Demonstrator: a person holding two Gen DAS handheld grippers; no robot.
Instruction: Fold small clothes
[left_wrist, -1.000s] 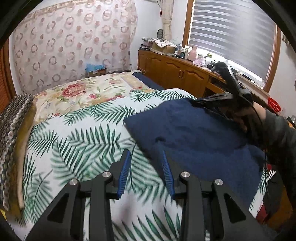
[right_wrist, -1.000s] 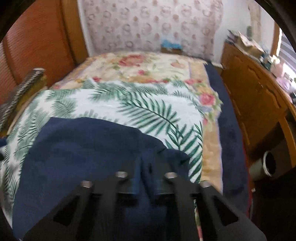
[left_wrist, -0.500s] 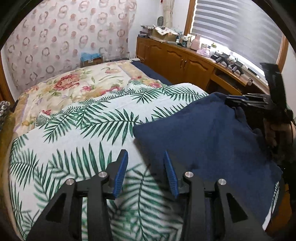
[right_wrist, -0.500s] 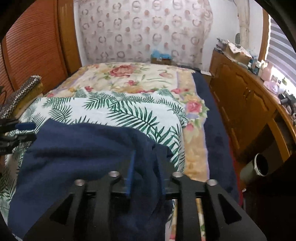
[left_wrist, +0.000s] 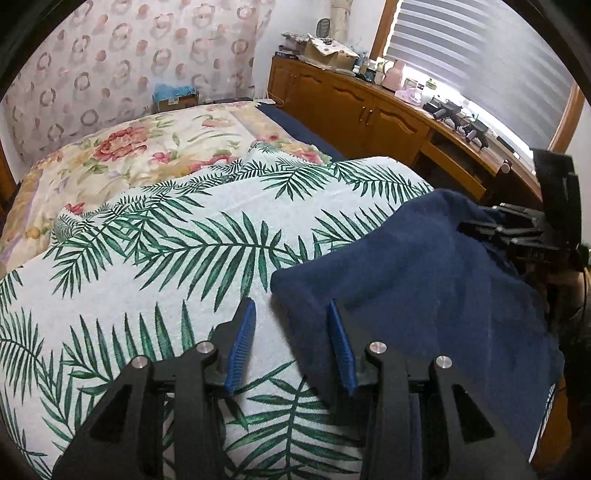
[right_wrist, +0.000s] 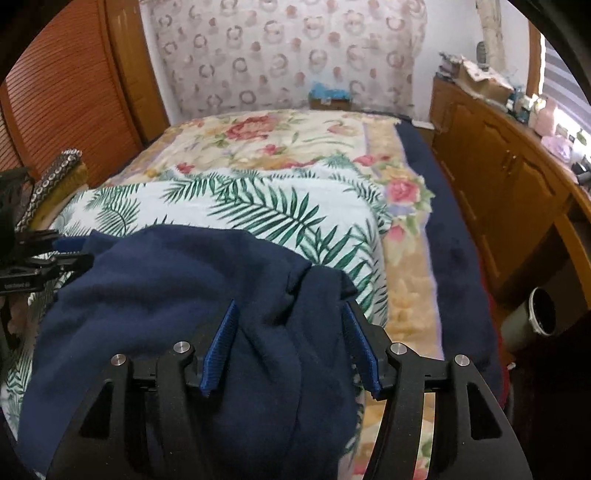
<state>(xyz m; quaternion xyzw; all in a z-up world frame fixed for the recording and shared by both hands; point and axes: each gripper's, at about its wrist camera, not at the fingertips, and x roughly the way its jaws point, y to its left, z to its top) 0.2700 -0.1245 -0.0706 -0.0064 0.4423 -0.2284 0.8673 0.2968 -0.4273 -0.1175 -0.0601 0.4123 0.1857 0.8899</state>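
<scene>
On palm-print bedspread (left_wrist: 155, 266) | fleecy navy garment (right_wrist: 177, 295) | both tongs agape, empty

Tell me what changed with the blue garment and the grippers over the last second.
The right hand-held gripper let go: a second ago its fingers were shut on a fold of the navy garment; now they stand open with the bunched fabric loose between them. The left hand-held gripper stayed open, at the garment's near corner. The garment still lies on the palm-leaf cover.
</scene>
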